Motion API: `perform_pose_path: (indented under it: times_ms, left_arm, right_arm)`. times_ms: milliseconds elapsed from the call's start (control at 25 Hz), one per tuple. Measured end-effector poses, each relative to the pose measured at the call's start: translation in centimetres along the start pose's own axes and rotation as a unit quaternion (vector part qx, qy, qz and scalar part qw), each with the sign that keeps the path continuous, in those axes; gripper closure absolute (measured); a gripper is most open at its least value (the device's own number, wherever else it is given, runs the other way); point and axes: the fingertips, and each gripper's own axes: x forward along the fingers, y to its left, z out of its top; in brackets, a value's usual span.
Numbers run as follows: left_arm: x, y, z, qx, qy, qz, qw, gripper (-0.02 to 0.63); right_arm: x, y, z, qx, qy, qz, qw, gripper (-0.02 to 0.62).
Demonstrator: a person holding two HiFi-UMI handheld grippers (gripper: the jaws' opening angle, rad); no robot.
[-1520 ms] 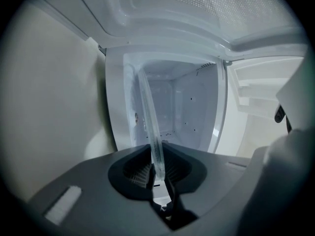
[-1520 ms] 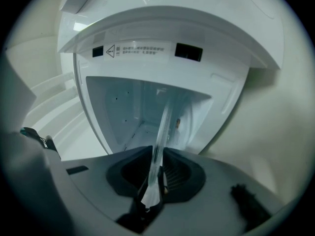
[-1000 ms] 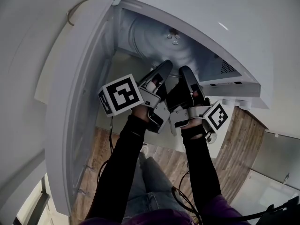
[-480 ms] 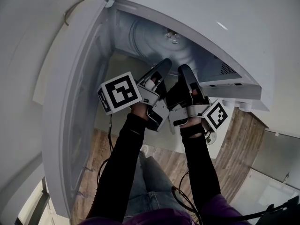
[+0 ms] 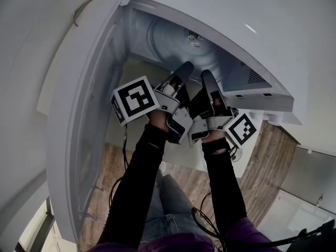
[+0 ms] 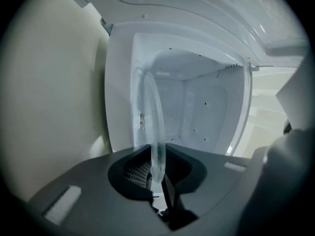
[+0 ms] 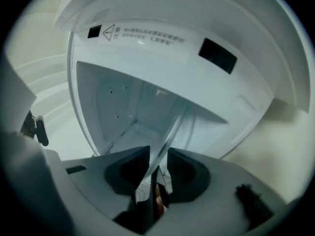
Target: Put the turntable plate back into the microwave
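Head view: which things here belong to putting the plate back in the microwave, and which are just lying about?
Job: turntable plate; microwave; its open door; left tongs, clamped on the plate; right tongs, just opening with the plate's rim between them.
Lying about: cables; wooden floor.

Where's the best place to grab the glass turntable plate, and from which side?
Its near rim, straight in from the open front of the microwave. The turntable plate is thin and flat, so the edge slips between jaws, and the rest lies inside the cavity.
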Motion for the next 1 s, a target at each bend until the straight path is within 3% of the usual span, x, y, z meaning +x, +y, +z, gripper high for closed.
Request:
perform_pose_path:
  times_ms: [280,480,600,1000]
  left_arm:
    - [0.1,0.1,0.0,-0.024,-0.014,0.012,0.9995,0.549]
    - [-0.1,0.1,0.4,-0.021,-0.021,0.021,0.9994,0.551]
    - [0.0,0.2,0.3,-0.025,-0.022,0.027,0.9991,0.552]
    - [0.0,0.3,0.4,-0.030,-0.019,0.034,0.9988,0.557]
  right_arm:
    - [-0.8,0.6,-0.3,-0.070,0.019,-0.021,0.997,0.476]
    - [-2.2,1.8,-0.7,-0.128,0.034,-0.019,0.991,0.495]
    - [-1.9,2.1,-1.6,-0.135,0.047,-0.014,0.990,0.542]
    - [-0.8,2.3,-3.1,-0.113,0.062,-0.003,0.992,0.545]
